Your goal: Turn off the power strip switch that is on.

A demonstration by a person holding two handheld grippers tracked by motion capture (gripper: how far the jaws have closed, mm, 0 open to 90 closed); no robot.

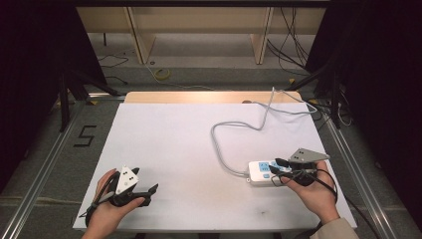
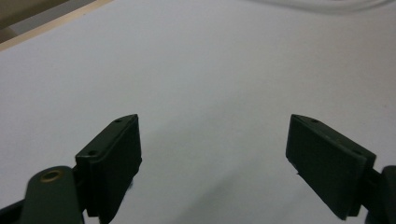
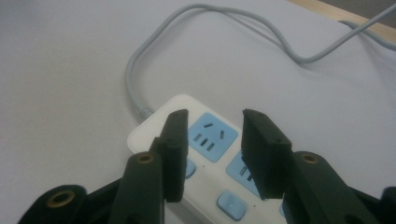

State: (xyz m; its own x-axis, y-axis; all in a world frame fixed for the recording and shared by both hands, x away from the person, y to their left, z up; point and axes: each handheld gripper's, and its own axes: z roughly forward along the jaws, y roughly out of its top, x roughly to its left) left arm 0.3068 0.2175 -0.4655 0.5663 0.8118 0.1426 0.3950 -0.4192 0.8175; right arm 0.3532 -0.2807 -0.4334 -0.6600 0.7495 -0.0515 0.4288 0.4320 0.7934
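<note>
A white power strip point(image 1: 262, 172) lies near the table's point(image 1: 169, 149) right edge, toward the near side, with its grey cord point(image 1: 234, 134) looping back across the surface to the far right corner and off the table. The right gripper point(image 1: 281, 170) is held low over the strip's near end. In the right gripper view its jaws stand partly apart above the blue socket faces and switch buttons, with nothing between the pads point(image 3: 177, 144), so it grips nothing; whether the tips touch the casing cannot be told. Keeping the jaws spread to about the strip's width suggests a hand readying to straddle it or press a switch, though which is only a guess.

The left gripper point(image 1: 147, 191) rests near the near left corner, well apart from the strip. Its jaws are wide apart over bare white tabletop and hold nothing. It looks parked there to stay out of the way.
</note>
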